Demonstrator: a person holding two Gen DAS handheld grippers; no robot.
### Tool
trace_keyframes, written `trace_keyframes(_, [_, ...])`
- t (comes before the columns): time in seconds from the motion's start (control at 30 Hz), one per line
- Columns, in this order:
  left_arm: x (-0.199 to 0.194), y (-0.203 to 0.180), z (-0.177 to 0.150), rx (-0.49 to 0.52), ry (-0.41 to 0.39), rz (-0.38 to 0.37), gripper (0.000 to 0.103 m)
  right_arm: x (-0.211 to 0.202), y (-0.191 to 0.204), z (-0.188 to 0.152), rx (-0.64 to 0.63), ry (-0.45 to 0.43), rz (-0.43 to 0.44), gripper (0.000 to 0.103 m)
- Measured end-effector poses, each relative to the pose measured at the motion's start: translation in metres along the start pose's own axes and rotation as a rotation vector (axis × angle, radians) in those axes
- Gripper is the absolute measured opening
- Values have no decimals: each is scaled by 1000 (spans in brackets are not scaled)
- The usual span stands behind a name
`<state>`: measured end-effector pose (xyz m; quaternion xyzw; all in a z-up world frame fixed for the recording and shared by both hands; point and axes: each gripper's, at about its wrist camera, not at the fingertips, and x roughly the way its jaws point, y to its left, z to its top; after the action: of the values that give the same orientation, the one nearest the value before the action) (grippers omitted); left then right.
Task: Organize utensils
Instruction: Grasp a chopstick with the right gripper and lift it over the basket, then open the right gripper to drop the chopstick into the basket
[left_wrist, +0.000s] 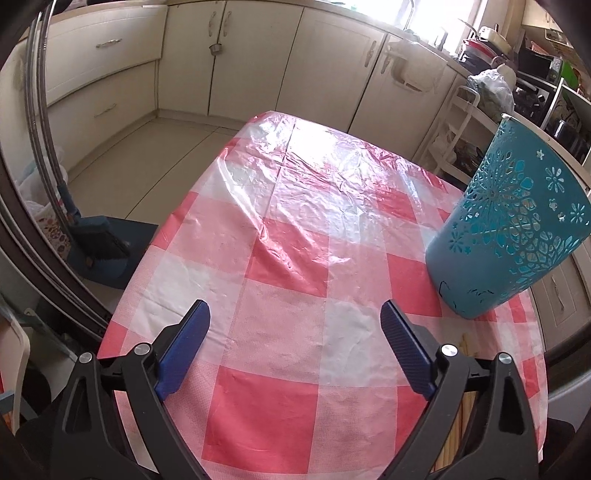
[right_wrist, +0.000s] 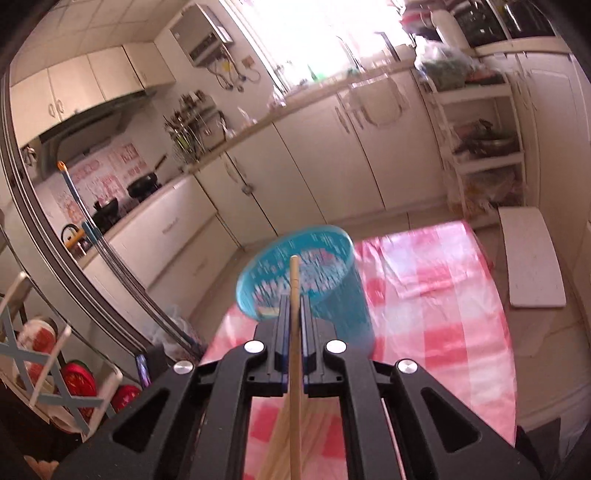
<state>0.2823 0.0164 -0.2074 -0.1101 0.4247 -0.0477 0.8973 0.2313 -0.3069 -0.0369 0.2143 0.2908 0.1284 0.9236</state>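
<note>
A teal cut-out utensil holder (left_wrist: 506, 229) stands on the red-and-white checked tablecloth (left_wrist: 280, 258), to the right of my left gripper (left_wrist: 295, 314). That gripper hangs open over bare cloth with nothing between its blue pads. Several wooden chopsticks (left_wrist: 461, 413) lie partly hidden behind its right finger. In the right wrist view my right gripper (right_wrist: 293, 299) is shut on one wooden chopstick (right_wrist: 294, 280), whose tip sticks up in front of the holder (right_wrist: 306, 280). More chopsticks (right_wrist: 280, 439) lie on the cloth beneath it.
Cream kitchen cabinets (left_wrist: 258, 70) line the far walls. A white shelf rack (right_wrist: 484, 147) stands at the right and a white bench (right_wrist: 532, 254) sits beside the table (right_wrist: 436, 295). A dish rack (right_wrist: 48, 362) is low on the left.
</note>
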Motion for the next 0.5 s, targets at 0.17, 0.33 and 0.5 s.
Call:
trace_keyframes(0.17, [0,0,0,-2,-1,-2,90,25,32,58,-43,-216,7,6])
trace_keyframes(0.33, [-1,3,1,-20,-6,-12,90,73,28,78,-20,-302,-87,6])
trace_keyframes(0.5, [-2,6,1,-39,-11,-28,91,97,15,71,-14,-253,-139,6])
